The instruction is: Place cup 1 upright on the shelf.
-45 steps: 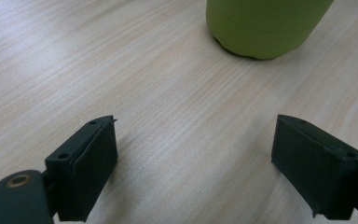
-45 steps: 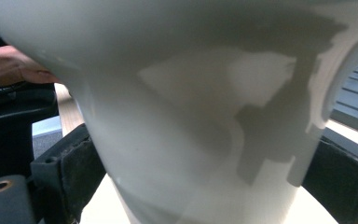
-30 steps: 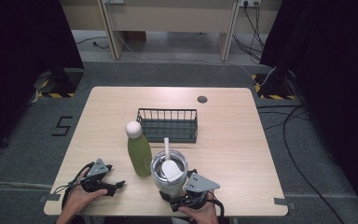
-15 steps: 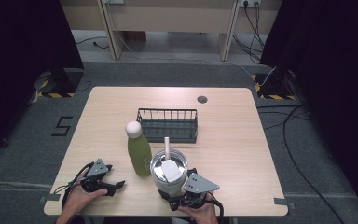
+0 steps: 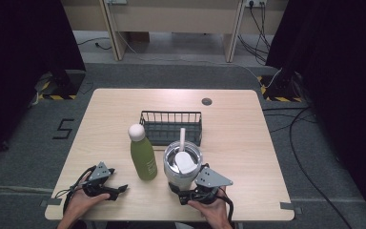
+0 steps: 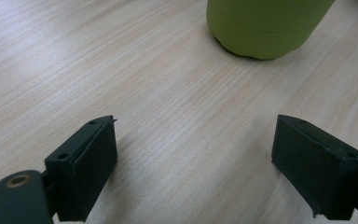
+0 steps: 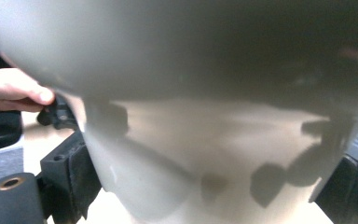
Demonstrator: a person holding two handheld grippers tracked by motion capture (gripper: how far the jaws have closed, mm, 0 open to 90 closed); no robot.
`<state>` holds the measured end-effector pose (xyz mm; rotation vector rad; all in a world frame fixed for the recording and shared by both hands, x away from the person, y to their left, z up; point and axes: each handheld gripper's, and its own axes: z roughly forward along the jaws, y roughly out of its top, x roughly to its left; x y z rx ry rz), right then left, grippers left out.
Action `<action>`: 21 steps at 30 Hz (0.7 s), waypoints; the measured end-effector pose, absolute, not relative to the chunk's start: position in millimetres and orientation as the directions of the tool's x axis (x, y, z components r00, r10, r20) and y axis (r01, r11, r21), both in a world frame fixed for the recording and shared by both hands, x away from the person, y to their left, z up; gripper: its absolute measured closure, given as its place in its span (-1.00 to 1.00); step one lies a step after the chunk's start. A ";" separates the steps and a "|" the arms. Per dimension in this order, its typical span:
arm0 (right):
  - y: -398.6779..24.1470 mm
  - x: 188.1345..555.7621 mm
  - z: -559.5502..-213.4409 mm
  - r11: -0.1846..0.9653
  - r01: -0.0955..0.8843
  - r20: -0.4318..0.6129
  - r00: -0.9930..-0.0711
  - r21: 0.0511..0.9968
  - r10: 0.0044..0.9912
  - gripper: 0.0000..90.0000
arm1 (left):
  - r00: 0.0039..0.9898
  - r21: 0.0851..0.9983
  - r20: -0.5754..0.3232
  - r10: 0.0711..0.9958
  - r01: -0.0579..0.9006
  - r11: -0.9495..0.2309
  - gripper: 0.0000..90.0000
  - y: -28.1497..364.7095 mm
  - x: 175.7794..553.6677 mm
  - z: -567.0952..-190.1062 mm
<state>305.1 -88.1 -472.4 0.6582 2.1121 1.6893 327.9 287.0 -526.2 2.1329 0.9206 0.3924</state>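
Steel tumbler (image 5: 182, 164), clamped low by the right hand-held gripper (image 5: 194, 194), could tip against the green bottle (image 5: 142, 153) just beside it; left hand-held gripper (image 5: 116, 190) gapes empty.

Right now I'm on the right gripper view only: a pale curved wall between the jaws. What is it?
Observer: A tumbler with a lid and a white straw, seen from the high view. The right gripper has its jaws around the narrow base, and they have just been closing.
Operator: Anything close beside it?
Observer: A green bottle with a white cap stands upright just to its left, a small gap between them.
Operator: Behind it?
Observer: A black wire basket, farther up the table.
Operator: Left gripper?
Observer: The left gripper is low over the table with its jaws wide and nothing between them; the bottle's base sits ahead of it.
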 end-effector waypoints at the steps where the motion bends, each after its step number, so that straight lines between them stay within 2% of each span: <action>1: -89.7 307.1 -470.1 0.183 0.130 0.003 -0.823 0.974 0.568 -0.76 | 0.692 0.752 -0.019 0.722 0.486 -0.446 -0.70 287.0 327.9 -526.3; 21: -103.4 343.9 -439.7 0.202 0.140 -0.020 -0.772 0.969 0.635 -0.76 | 0.692 0.751 -0.020 0.722 0.487 -0.446 -0.70 287.0 327.9 -526.2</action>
